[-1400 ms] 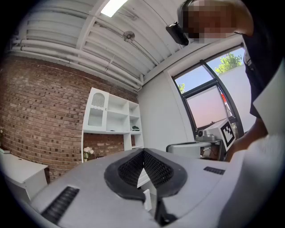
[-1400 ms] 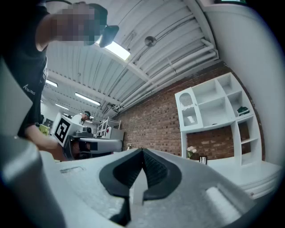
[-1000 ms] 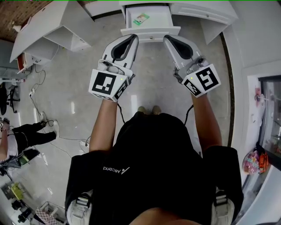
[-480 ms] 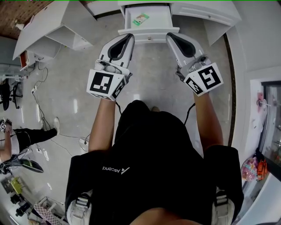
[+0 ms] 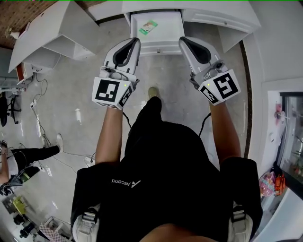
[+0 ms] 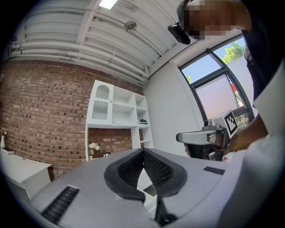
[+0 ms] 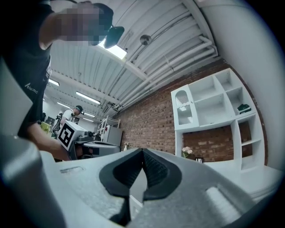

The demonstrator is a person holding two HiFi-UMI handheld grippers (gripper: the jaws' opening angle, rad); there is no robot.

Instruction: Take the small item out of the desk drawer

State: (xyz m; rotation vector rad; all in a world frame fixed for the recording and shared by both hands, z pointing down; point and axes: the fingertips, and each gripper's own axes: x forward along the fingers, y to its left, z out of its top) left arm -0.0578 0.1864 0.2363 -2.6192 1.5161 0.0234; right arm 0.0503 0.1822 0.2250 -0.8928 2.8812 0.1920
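The white desk drawer stands pulled open at the top middle of the head view. A small green and white packet lies flat inside it, toward its left side. My left gripper is held just short of the drawer's front, left of centre, its jaws shut on nothing. My right gripper hovers level with it at the drawer's right front corner, also shut and empty. In the left gripper view the pads meet at the tip, and the right gripper view shows its pads touching too. Neither gripper touches the packet.
The white desk top runs to either side of the drawer. A white shelf unit stands at the left. Cables trail over the grey floor, and another person sits at the far left. A glass-fronted cabinet lines the right.
The wearer has stepped forward, one shoe now showing between the arms. Both grippers have come a little closer to the drawer front and stay shut. The packet has not moved.
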